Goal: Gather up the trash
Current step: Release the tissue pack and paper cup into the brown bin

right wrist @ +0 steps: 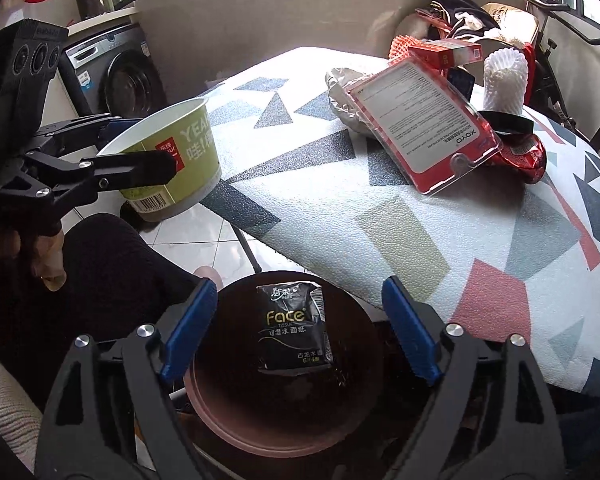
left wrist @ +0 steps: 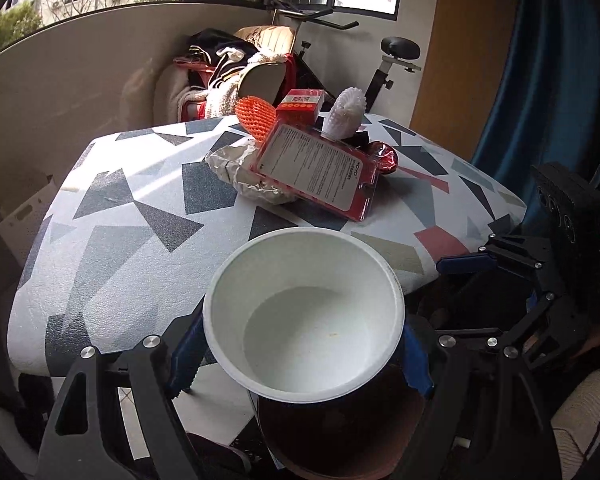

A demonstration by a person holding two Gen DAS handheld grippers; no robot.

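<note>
My left gripper point(left wrist: 300, 352) is shut on a paper bowl point(left wrist: 304, 320), white inside and green outside, with its blue pads pressing on the sides. The bowl hangs at the table's near edge above a brown bin point(left wrist: 340, 432). The right wrist view shows this left gripper point(right wrist: 148, 144) and the bowl point(right wrist: 196, 148) at the left. My right gripper point(right wrist: 298, 286) stands open over the bin point(right wrist: 236, 412). A black tissue packet point(right wrist: 294, 328) lies below the open fingers, untouched. On the table is a trash pile: a red phone-case pack point(right wrist: 424, 120), a white foam net point(right wrist: 504, 76) and a crumpled wrap point(left wrist: 236, 168).
The patterned table point(left wrist: 120, 220) also bears an orange foam net point(left wrist: 256, 116), a red box point(left wrist: 300, 106) and a shiny red wrapper point(right wrist: 528, 156). Behind it stand a chair piled with clothes point(left wrist: 228, 68) and an exercise bike point(left wrist: 396, 56). A washing machine point(right wrist: 116, 72) is at the left.
</note>
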